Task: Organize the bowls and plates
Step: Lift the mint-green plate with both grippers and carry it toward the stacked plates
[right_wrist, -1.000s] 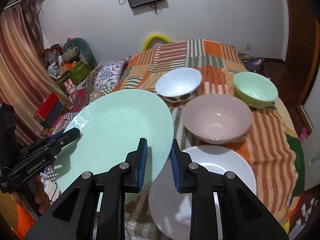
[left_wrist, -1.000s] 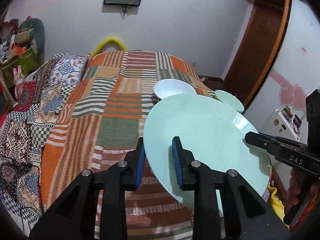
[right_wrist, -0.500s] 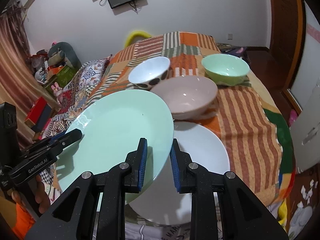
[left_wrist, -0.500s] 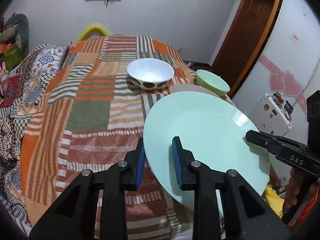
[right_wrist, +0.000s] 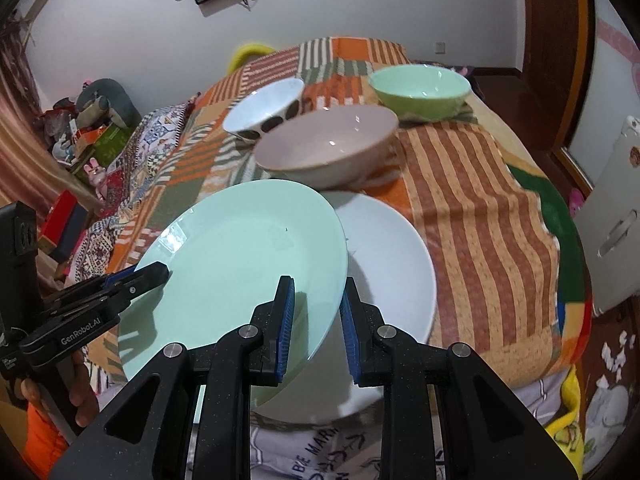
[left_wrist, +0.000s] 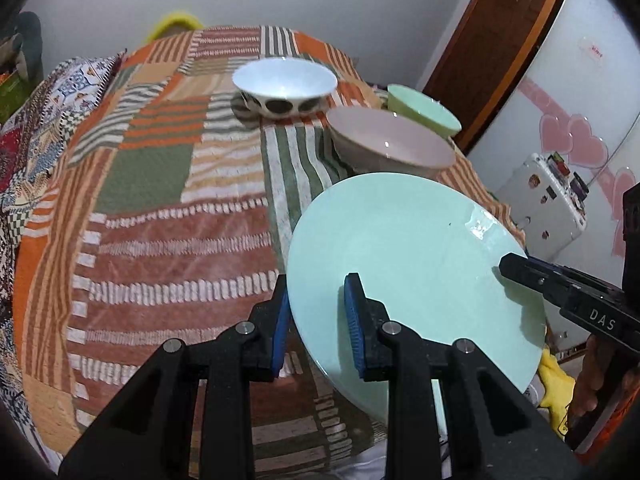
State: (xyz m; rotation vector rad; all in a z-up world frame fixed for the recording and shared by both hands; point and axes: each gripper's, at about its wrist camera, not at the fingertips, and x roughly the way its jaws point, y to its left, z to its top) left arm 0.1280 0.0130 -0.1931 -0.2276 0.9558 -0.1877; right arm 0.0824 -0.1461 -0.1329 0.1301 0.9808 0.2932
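1. The mint-green plate (right_wrist: 240, 272) is carried in the air between both claws. The left claw (left_wrist: 316, 320) grips its rim at lower centre of the left wrist view, and the right claw (right_wrist: 316, 320) pinches the opposite rim at lower centre of the right wrist view. Both are clamped on the plate's edge, not empty.

2. The step in hand looks like stacking this plate onto the white plate (right_wrist: 392, 264), which lies on the patchwork bedspread (left_wrist: 160, 208) at lower right of the right wrist view, partly under the green plate.

3. To do it well, I would level the plate, which sits tilted, and centre it over the white one before lowering. Both sides should come down evenly, so that one rim does not strike first and skid.

4. The lower pad of each claw sits beneath the rim, so the plate probably cannot land flat until the claws let go. A low release, one side at a time, seems safest.

5. Edges: the white plate lies close to the bed's near edge, so a slide toward the bottom of the frame could tip crockery off.

6. Room: the pink-beige bowl (right_wrist: 328, 148) stands just behind the white plate, with the spotted white bowl (right_wrist: 264, 110) and the green bowl (right_wrist: 420, 88) further back. The striped cloth at right is open.
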